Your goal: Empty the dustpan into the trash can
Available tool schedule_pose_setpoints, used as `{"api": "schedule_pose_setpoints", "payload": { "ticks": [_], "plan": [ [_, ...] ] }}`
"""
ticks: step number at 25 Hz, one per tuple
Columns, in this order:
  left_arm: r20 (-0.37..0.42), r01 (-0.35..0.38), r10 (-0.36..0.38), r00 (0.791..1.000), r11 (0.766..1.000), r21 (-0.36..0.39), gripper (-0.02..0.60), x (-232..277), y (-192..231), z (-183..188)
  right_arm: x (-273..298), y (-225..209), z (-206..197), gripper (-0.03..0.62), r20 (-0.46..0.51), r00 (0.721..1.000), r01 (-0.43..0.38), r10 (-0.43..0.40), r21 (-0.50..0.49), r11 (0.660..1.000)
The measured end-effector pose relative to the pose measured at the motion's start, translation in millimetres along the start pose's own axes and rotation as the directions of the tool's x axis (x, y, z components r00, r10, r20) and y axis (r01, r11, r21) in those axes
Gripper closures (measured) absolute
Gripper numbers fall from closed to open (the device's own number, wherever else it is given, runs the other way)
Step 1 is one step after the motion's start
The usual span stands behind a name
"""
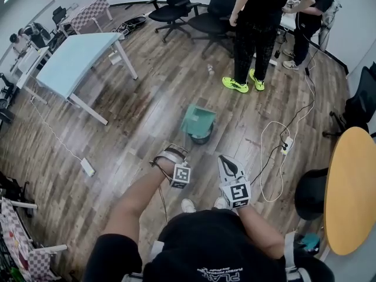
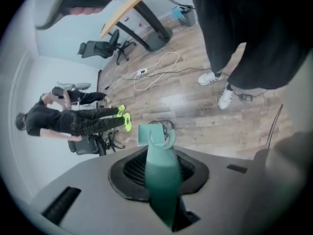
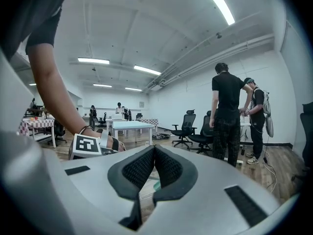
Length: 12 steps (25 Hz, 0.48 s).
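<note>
dustpan (image 1: 198, 120) hangs tilted just above the trash can (image 1: 201, 138), at twelve o'clock from both grippers, so its load should slide into the can rather than onto the floor. the left gripper (image 2: 160, 180) has its jaws clamped on the green handle to steer that tilt. the right gripper (image 3: 154, 166), at its three o'clock, has its jaws together on nothing, probably just held aside.

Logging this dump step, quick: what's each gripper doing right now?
Left gripper: closed on the handle of the teal dustpan.
Right gripper: closed, holding nothing.
</note>
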<state>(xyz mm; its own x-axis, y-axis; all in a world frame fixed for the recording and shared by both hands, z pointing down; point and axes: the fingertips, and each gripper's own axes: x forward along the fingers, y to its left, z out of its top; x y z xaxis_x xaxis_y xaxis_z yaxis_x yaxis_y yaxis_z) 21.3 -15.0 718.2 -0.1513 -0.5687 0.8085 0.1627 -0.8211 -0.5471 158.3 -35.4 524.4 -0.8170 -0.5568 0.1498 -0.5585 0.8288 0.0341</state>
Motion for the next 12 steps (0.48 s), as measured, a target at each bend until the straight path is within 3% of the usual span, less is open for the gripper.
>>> {"api": "schedule_pose_setpoints", "payload": {
  "ticks": [3, 6, 9, 12],
  "plan": [
    [0.012, -0.002, 0.004, 1.0, 0.99, -0.142, 0.483, -2.1, 7.9, -3.3, -3.5, -1.6, -5.5, 0.569, -0.005, 1.0, -0.001, 0.001, 0.006, 1.0],
    [0.015, -0.016, 0.021, 1.0, 0.963, -0.269, 0.483, -4.1, 16.7, -8.2, -5.9, -2.9, -7.6, 0.569, -0.013, 1.0, 0.002, -0.002, 0.004, 1.0],
    [0.015, -0.031, 0.04, 0.999, 0.916, -0.4, 0.483, -5.0, 24.2, -17.6, -5.2, -1.1, -12.4, 0.569, -0.018, 1.0, -0.009, 0.01, 0.009, 1.0],
    [0.011, -0.047, 0.062, 0.998, 0.844, -0.534, 0.485, -7.5, 29.8, -30.1, -4.8, -1.1, -12.1, 0.569, -0.019, 1.0, -0.011, 0.011, 0.006, 1.0]
  ]
}}
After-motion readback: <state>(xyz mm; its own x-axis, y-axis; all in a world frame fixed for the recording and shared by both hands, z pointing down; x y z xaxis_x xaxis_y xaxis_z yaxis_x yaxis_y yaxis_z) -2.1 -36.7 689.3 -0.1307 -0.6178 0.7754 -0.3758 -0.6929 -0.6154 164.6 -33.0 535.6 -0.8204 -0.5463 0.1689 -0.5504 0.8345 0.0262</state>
